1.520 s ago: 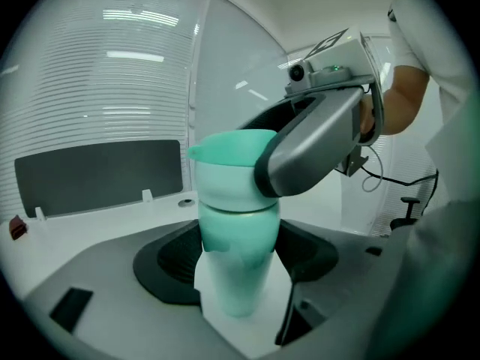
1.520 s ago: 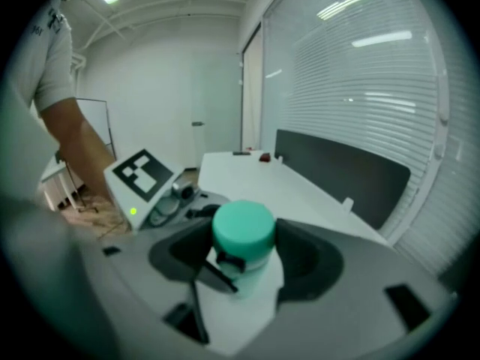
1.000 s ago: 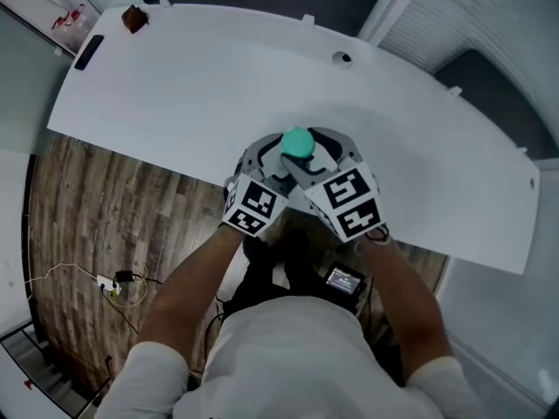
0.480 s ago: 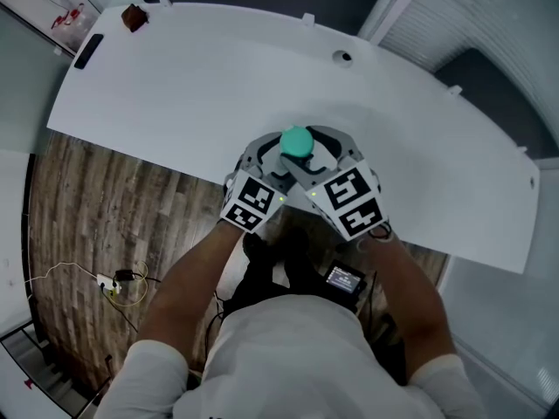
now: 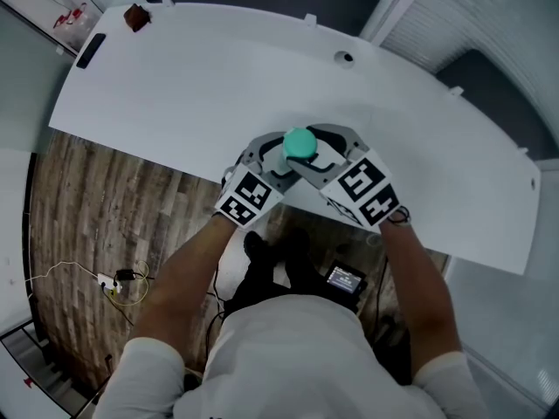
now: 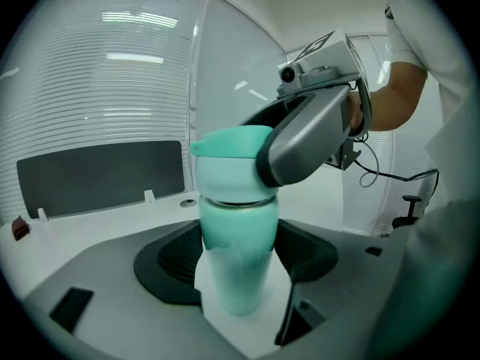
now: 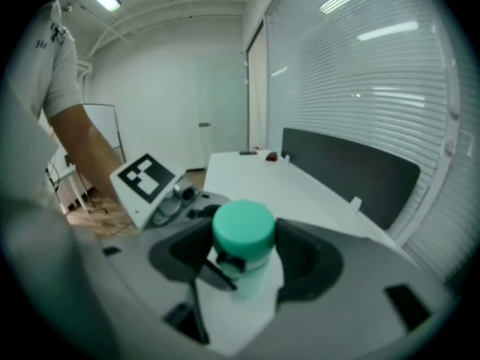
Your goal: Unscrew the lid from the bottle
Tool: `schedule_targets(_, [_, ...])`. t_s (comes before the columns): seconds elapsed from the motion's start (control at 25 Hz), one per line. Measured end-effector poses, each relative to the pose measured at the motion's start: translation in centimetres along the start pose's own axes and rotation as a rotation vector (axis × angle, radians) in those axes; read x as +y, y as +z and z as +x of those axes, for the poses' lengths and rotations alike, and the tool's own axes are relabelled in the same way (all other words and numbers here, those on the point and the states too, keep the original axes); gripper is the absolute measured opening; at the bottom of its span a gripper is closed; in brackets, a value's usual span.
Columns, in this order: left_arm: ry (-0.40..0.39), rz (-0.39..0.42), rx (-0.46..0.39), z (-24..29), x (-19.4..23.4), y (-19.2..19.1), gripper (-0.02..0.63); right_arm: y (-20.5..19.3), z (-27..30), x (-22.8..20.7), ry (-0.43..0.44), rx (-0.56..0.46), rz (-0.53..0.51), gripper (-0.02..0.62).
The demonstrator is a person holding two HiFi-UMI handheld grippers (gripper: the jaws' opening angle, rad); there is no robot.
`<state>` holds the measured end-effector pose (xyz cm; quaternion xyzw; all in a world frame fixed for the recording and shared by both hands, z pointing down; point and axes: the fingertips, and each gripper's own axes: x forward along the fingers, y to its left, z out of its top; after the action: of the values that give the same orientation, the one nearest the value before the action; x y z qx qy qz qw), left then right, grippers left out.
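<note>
A teal bottle (image 6: 236, 265) with a teal lid (image 5: 300, 142) stands upright near the front edge of the white table (image 5: 175, 77). My left gripper (image 5: 278, 157) is shut on the bottle's body, its dark pads (image 6: 171, 261) pressed on either side. My right gripper (image 5: 316, 151) reaches in from the right and is shut on the lid (image 7: 242, 229), with pads (image 7: 309, 259) on both sides of it. In the left gripper view the right gripper's grey finger (image 6: 304, 145) wraps around the lid (image 6: 225, 169). The bottle's base is hidden behind the jaws.
A small brown object (image 5: 134, 17) and a dark flat device (image 5: 88, 51) lie at the table's far left corner. A round grommet (image 5: 345, 58) is at the back. Wooden floor with cables (image 5: 122, 282) lies to the left.
The right gripper has turned on the lid, its marker cube swinging right and away from me. The left marker cube has shifted slightly left. The bottle has stayed in place.
</note>
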<state>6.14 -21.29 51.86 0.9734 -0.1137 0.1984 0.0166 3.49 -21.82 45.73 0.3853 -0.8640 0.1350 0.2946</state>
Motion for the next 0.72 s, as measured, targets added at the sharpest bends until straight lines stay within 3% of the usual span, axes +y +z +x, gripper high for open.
schedule_targets(0.72, [0.021, 0.007, 0.004, 0.0, 0.2, 0.8, 0.313, 2.6, -2.2, -0.9, -0.085, -0.114, 0.064, 0.282])
